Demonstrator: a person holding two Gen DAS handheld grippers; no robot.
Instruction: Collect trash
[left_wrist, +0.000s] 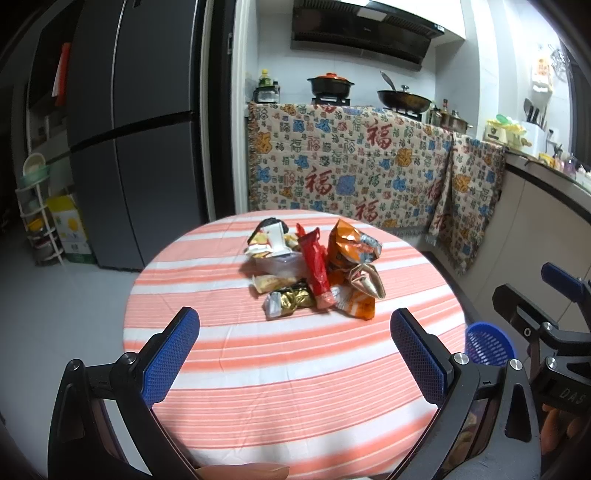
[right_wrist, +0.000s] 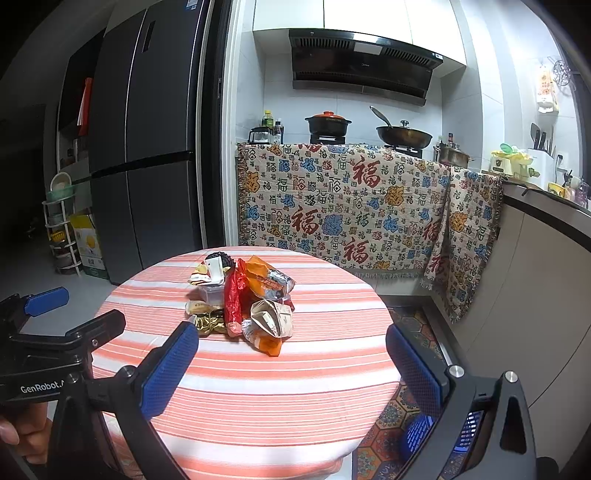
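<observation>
Both tongs, left (left_wrist: 294, 334) and right (right_wrist: 291, 350), gape empty short of the wrappers (left_wrist: 314, 271); approach step. Next: advance, close on one, carry to basket (left_wrist: 489, 343).

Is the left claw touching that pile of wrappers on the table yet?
Apart. The left wrist view shows the left gripper open, with bare striped tablecloth between its fingertips and the wrapper pile.
</observation>
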